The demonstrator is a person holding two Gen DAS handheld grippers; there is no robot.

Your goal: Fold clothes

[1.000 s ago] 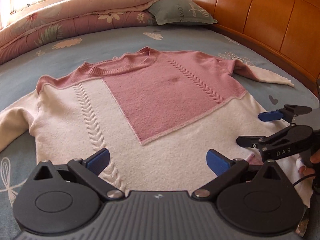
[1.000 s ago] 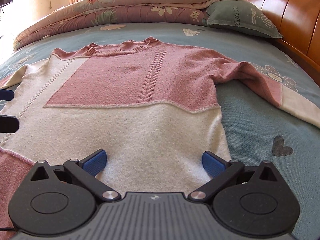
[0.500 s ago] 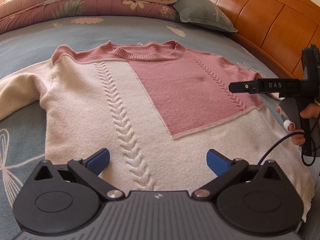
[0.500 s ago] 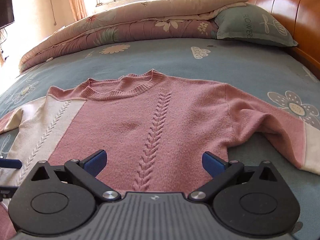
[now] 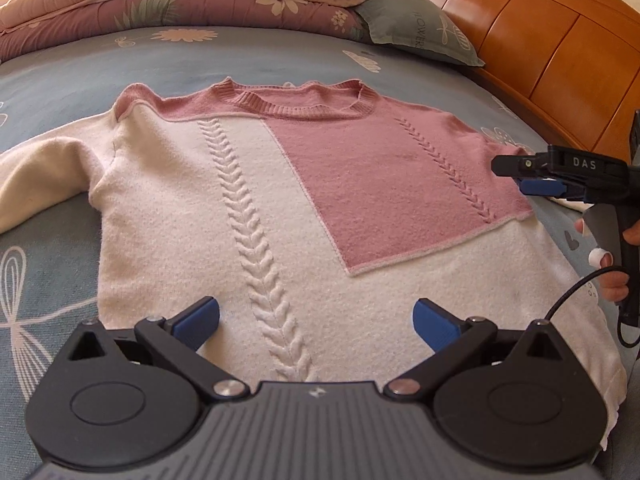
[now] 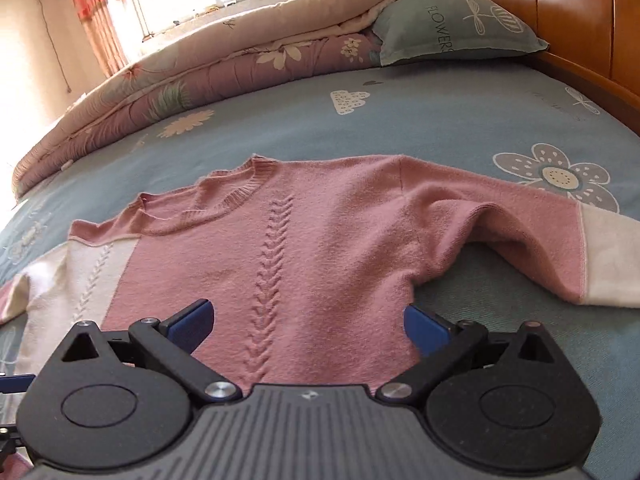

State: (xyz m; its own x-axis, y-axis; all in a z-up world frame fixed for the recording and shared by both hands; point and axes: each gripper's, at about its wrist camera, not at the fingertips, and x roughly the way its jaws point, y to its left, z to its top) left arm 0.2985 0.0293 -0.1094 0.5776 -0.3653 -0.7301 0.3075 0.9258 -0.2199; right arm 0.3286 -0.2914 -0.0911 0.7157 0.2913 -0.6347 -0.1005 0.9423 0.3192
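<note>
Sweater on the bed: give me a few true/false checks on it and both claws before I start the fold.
1. The sweater lies flat and unfolded on the bed sheet. True.
2. The left claw is shut on the hem. False: it is open, holding nothing.
3. The right claw is open over the pink part. True.
4. The pink sleeve is folded across the chest. False: it stretches out sideways on the sheet.
5. A pillow rests on the sweater. False: it sits apart, by the headboard.

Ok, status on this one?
Left hand-held gripper open over hem. Right hand-held gripper open near armpit. Sweater flat on bed, unfolded. Nothing in the way.
</note>
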